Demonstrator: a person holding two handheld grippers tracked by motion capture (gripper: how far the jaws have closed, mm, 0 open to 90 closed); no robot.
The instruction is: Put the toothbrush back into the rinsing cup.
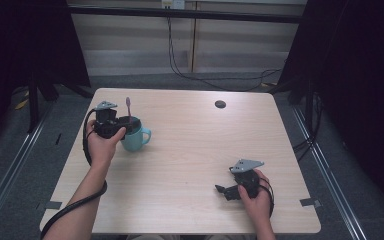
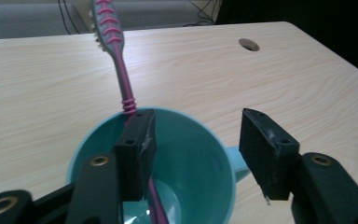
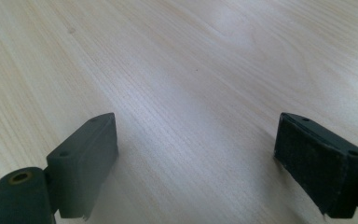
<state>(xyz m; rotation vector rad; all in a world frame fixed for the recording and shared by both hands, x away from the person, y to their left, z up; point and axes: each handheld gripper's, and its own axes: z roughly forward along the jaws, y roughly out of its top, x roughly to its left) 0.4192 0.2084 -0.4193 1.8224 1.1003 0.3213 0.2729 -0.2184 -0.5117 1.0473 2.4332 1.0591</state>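
A teal mug point(image 1: 136, 138) stands on the left part of the wooden table point(image 1: 195, 145). A pink and grey toothbrush point(image 1: 128, 107) leans inside it, head up. My left gripper point(image 1: 124, 123) hovers over the mug's mouth. In the left gripper view its jaws are apart above the mug point(image 2: 191, 168); the toothbrush point(image 2: 121, 74) runs just behind the left jaw, and no pad presses on it. My right gripper point(image 1: 223, 191) rests low near the table's front right. In the right gripper view the right gripper point(image 3: 196, 154) stands open over bare wood.
A dark round hole point(image 1: 220, 104) sits in the tabletop at the back right of centre, also in the left gripper view as the hole point(image 2: 249, 45). Black cables hang behind the table. Dark curtains flank both sides.
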